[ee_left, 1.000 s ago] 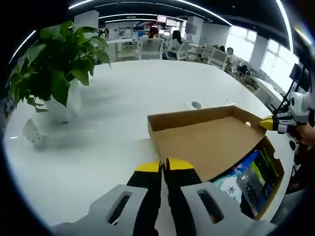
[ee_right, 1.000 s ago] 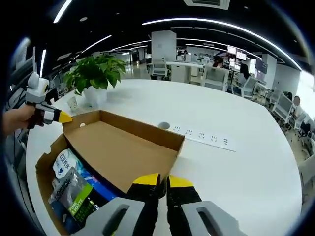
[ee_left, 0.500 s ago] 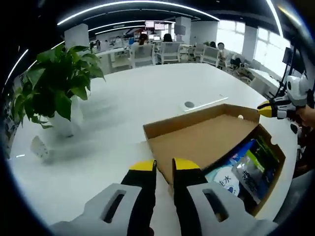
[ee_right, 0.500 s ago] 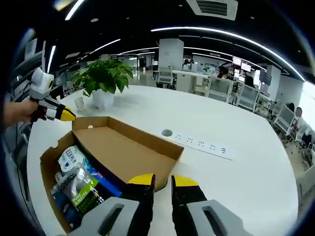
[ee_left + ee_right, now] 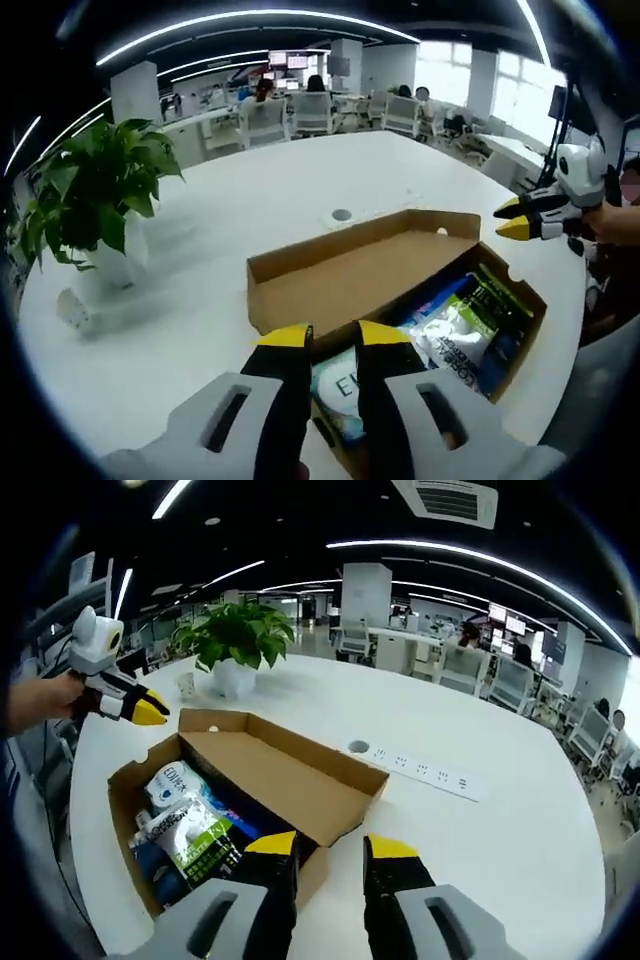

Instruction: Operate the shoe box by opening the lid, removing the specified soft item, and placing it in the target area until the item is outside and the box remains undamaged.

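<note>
A brown cardboard shoe box (image 5: 525,300) lies on the white table (image 5: 250,210) with its lid (image 5: 345,280) folded up and back. Inside lie soft packs, among them a white-and-green pack (image 5: 455,330) and a blue-and-white one (image 5: 335,385). My left gripper (image 5: 335,340) is open, just short of the lid's near edge, with nothing between its fingers. The right gripper (image 5: 512,217), held by a hand, hovers past the box's far corner. In the right gripper view the box (image 5: 125,780), lid (image 5: 295,780) and packs (image 5: 190,825) lie ahead of my open right gripper (image 5: 332,848). The left gripper (image 5: 140,706) hovers at the box's far end.
A potted green plant (image 5: 95,190) (image 5: 235,640) stands on the table beyond the box, with a small white card (image 5: 70,310) beside it. A built-in socket strip (image 5: 420,770) and a round port (image 5: 342,214) sit in the tabletop. Office desks and chairs fill the background.
Both grippers went from nearly shut at the lid's edges to open. The lid has swung further back, and more of the packs inside shows. Both cameras have shifted.
</note>
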`<move>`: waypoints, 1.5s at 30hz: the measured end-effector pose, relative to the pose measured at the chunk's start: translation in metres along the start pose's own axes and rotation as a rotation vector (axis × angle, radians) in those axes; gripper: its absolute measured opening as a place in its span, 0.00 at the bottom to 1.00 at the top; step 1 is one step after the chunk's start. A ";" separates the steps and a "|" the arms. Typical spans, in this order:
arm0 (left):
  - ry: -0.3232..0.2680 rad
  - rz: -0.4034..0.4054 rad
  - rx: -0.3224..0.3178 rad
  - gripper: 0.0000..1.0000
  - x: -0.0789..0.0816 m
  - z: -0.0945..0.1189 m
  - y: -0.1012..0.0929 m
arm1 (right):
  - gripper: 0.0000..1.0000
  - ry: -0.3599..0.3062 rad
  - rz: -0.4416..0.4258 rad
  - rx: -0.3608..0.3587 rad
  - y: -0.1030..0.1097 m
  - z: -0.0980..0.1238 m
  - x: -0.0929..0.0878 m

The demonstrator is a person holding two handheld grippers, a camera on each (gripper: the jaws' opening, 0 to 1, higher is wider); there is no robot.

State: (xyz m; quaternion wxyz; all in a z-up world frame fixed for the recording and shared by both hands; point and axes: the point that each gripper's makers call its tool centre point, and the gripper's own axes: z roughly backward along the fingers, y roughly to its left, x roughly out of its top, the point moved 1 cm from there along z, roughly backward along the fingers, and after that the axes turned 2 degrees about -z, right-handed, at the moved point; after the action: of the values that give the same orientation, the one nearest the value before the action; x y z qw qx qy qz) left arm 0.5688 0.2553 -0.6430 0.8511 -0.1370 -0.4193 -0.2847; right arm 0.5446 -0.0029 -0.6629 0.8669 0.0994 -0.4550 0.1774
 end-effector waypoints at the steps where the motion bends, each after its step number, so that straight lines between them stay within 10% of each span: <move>1: 0.001 -0.003 0.000 0.14 -0.002 0.001 -0.003 | 0.21 0.003 0.001 0.000 0.001 0.001 -0.001; 45: 0.076 0.116 0.057 0.14 -0.100 0.037 -0.007 | 0.11 0.123 -0.074 0.060 0.064 0.028 -0.076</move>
State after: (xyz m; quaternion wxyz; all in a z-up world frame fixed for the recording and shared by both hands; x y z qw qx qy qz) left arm 0.4925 0.3045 -0.6994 0.8850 -0.1258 -0.3859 -0.2281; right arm 0.4583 0.0296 -0.7089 0.8959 0.1309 -0.3912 0.1646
